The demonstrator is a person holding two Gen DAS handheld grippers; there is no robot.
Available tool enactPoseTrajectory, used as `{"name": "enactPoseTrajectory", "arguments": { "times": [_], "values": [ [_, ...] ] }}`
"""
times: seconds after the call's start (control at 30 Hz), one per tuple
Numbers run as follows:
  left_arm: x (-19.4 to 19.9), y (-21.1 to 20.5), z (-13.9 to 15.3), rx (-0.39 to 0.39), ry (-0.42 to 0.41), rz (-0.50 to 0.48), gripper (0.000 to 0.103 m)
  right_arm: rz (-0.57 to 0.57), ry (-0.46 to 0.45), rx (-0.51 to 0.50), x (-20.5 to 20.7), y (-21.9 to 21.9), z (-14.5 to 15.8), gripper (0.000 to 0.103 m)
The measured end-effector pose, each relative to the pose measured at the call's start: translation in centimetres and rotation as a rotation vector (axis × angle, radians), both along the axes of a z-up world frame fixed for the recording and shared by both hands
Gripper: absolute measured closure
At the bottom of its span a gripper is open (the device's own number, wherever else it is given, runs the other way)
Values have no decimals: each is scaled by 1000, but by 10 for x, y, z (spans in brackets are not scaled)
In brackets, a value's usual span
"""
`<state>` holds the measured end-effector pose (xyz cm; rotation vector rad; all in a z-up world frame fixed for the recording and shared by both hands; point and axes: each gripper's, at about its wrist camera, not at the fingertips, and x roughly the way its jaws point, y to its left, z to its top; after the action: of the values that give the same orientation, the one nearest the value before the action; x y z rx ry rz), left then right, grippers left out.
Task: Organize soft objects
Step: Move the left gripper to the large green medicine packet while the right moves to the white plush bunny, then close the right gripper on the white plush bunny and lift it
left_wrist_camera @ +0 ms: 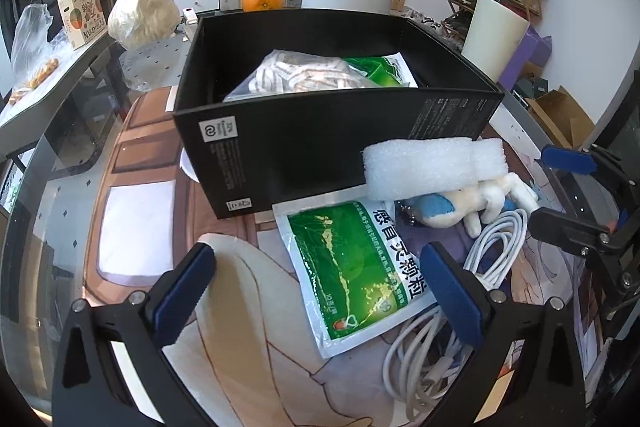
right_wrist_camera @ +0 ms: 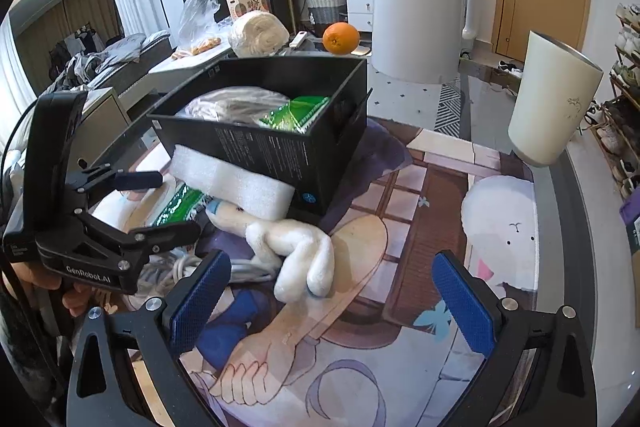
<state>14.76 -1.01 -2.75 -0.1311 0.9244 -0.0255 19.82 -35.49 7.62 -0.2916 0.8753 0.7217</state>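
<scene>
Left gripper (left_wrist_camera: 316, 291): jaws spread wide, holding nothing, poised over the printed mat (left_wrist_camera: 248, 347). Right gripper (right_wrist_camera: 328, 295): likewise released and empty; seen from the left wrist view it stands at the far right edge, partly cut off.

Green sachet (left_wrist_camera: 356, 267): lies flat on the mat between the left gripper's fingers (left_wrist_camera: 184, 287), its lower corner overlapping the white cable (left_wrist_camera: 420, 355). Cable: coiled, partly hidden under the sachet and behind the right-hand finger.

Plush toy (right_wrist_camera: 296, 251): white with blue parts, lying on its side just ahead of the right gripper; its head is tucked under the foam block (right_wrist_camera: 232, 183), face not readable.

Foam block: white, resting against the near wall of the black box (left_wrist_camera: 304, 143) and atop the plush.

Black box: open-topped, upright on the mat. Contents: a bagged pale striped cloth bundle (left_wrist_camera: 304, 75) and a second green sachet (left_wrist_camera: 380, 69), both partly masked by the near wall.

Open mat shows to the right of the plush and box.

Beyond: orange (right_wrist_camera: 341, 38), white kettle (right_wrist_camera: 420, 7), cream tumbler (right_wrist_camera: 552, 103), wrapped cabbage (left_wrist_camera: 142, 17), kumquat carton (left_wrist_camera: 80, 9).
</scene>
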Motion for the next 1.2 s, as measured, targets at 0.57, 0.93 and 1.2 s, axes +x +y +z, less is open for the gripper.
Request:
{"name": "enactPoseTrajectory", "arguments": {
  "times": [0.57, 0.93, 1.2],
  "values": [
    [4, -7, 1, 31, 9, -23, 1, -7, 28, -3, 3, 20, -9, 1],
    [-2, 1, 2, 9, 12, -21, 1, 25, 62, -49, 11, 37, -22, 2],
    [-5, 3, 1, 19, 12, -27, 1, 24, 48, -82, 11, 43, -31, 22]
  ]
}}
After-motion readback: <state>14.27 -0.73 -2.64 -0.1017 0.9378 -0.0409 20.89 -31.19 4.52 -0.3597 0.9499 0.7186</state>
